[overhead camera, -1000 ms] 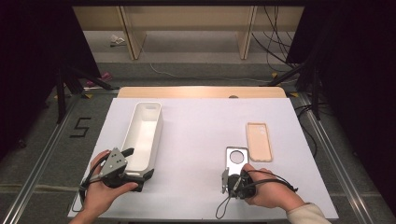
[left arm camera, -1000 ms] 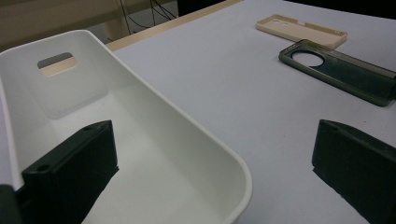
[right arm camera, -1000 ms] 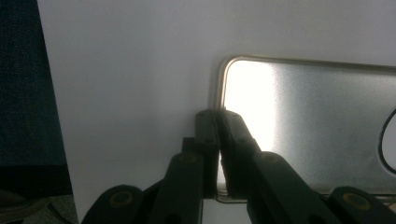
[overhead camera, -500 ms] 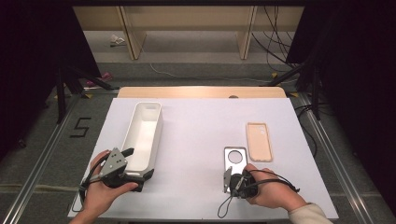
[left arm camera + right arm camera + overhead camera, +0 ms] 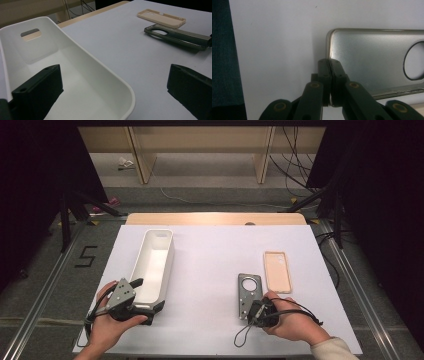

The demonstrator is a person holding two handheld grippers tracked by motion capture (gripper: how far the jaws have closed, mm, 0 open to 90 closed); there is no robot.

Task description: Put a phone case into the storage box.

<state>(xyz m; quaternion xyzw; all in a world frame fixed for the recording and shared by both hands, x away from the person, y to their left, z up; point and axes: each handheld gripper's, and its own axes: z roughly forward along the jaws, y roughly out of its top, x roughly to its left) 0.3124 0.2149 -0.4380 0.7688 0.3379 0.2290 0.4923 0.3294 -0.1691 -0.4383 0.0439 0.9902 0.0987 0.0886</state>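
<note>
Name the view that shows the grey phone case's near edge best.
The right gripper view: the grey phone case sits close up, its edge pinched by the shut jaws. The high view shows it small; the left gripper view shows it distant, tilted off the table.

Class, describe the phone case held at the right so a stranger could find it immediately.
On the white table, look right of the long white bin. Two phone cases lie there; the grey phone case is nearer the bin, pinched at its near end by the right tongs. Unlike the beige phone case, it is dark with a round hole.

A white table (image 5: 210, 255) is standing on a grey floor (image 5: 45, 285). Wooden shelf legs (image 5: 135, 150) and black cables (image 5: 290, 165) are sitting behind it. Both sides are looking dark.
</note>
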